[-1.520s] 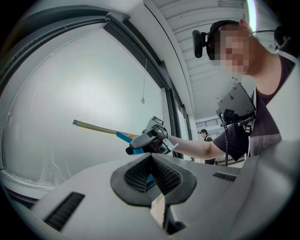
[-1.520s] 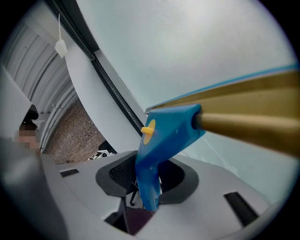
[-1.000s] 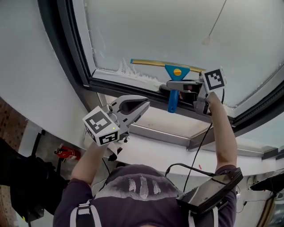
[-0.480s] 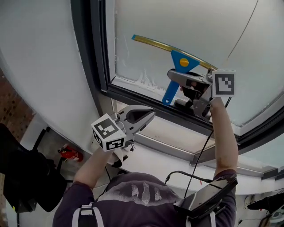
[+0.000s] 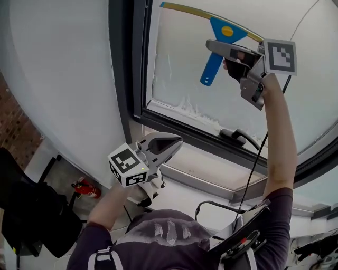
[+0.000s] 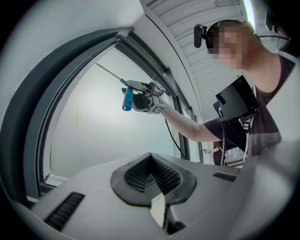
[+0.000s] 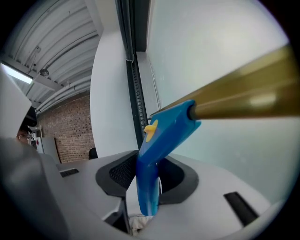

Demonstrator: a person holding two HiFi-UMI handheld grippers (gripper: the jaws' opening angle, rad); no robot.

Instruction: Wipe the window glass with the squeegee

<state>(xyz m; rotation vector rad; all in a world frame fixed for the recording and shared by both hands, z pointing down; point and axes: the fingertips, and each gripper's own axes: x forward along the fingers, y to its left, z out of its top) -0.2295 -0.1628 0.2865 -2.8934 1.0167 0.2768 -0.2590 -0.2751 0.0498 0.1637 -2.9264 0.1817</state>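
Note:
The squeegee has a blue handle (image 5: 213, 66), a yellow knob and a brass blade bar (image 5: 211, 15). My right gripper (image 5: 226, 51) is shut on the handle and holds the blade high against the frosted window glass (image 5: 182, 79), tilted down to the right. In the right gripper view the blue handle (image 7: 151, 159) sits clamped between the jaws, and the brass bar (image 7: 243, 93) runs off to the right. My left gripper (image 5: 170, 142) hangs below the sill, shut and empty. From the left gripper view (image 6: 152, 174), the squeegee (image 6: 127, 98) shows far off on the glass.
Foam streaks (image 5: 193, 109) line the bottom of the pane. The dark window frame (image 5: 134, 68) runs up the left side, and a dark window handle (image 5: 238, 138) lies on the lower frame. A cable trails from the right arm. A red extinguisher (image 5: 84, 187) stands on the floor.
The right gripper has lifted the squeegee from the bottom edge of the pane up to its upper part, rolling the blade to a slant. The left gripper stays shut and low.

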